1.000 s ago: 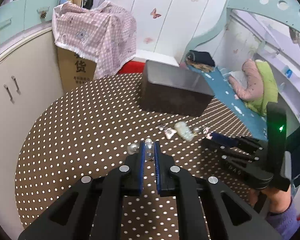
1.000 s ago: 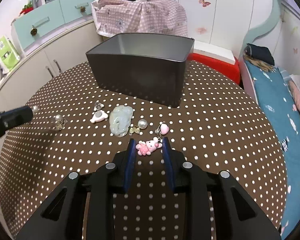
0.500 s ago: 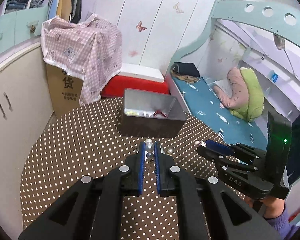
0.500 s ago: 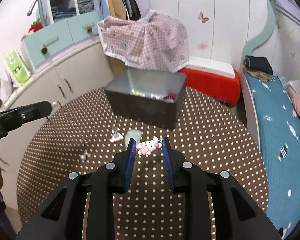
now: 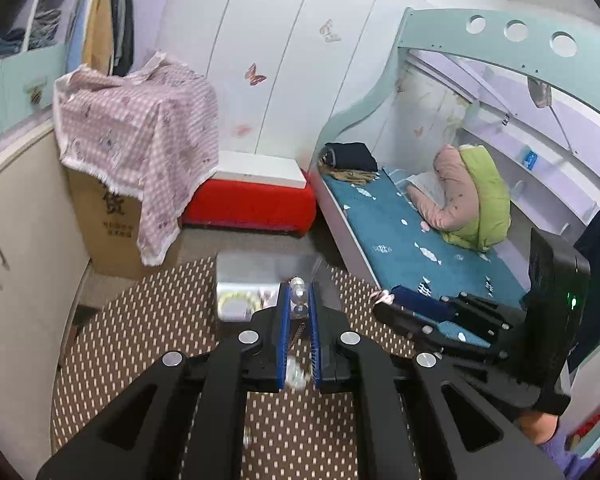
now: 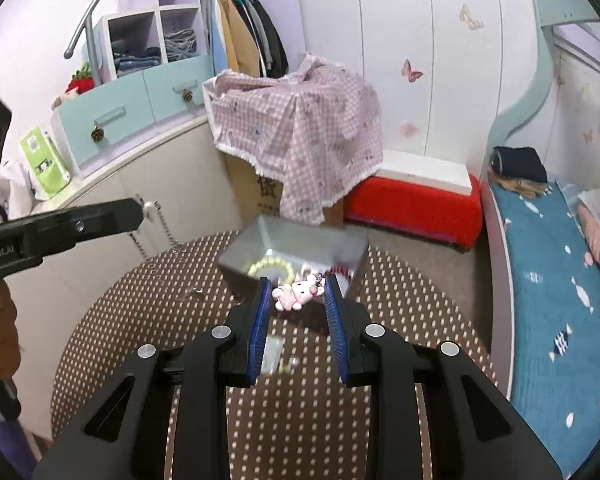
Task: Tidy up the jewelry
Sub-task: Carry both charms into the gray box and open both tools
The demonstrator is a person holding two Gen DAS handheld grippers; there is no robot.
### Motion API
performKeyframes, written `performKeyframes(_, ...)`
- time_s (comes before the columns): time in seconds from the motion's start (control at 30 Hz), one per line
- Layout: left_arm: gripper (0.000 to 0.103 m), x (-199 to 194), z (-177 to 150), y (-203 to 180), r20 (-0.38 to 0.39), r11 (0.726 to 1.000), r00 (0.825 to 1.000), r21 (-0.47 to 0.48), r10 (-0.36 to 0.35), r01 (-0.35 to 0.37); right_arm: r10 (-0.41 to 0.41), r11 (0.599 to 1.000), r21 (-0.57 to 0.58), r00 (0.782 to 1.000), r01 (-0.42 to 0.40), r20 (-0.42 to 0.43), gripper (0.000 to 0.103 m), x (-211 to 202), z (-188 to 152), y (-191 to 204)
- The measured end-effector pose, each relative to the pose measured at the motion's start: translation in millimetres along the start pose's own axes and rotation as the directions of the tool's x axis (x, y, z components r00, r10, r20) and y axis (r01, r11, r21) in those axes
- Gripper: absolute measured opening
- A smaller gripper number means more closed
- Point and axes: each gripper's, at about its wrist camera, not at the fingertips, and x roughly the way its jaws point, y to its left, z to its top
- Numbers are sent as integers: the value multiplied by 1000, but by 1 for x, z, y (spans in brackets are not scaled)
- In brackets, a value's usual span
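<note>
Here, the left gripper (image 5: pixel 299 294) pinches a beaded chain (image 5: pixel 298 300); the right gripper (image 6: pixel 295 294) clamps a pink bunny charm (image 6: pixel 296 295) above the metal box (image 6: pixel 256 246).

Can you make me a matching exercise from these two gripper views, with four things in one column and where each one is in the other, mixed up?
Things:
1. pink bunny charm
2. clear bead necklace with a thin chain
3. yellow bead bracelet
4. pink checked cloth

Places:
A. draped over the brown cardboard box
B. clamped in the left gripper
C. lying inside the grey metal tin
D. clamped in the right gripper

Pairs: 1-D, 2-B, 3-C, 4-A
</note>
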Motion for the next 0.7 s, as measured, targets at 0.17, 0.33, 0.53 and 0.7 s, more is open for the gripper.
performKeyframes(0.17,7,24,25,-2,-19,1000,1000,17,-14,14,-5,1000,-5,1000,5,0,27,21,22,-3)
performKeyframes(0.33,7,64,34,6,-78,1000,997,-3,-4,4,-3,1000,-7,999,3,-41,27,57,29,-5)
performKeyframes(0.53,8,107,19,23,-171,999,985,-32,11,-16,3,1000,-11,995,-5,-104,27,97,20,-4)
performKeyframes(0.7,8,132,5,36,-234,998,972,-60,10,-25,7,1000,-12,990,-9,-140,27,118,11,-2)
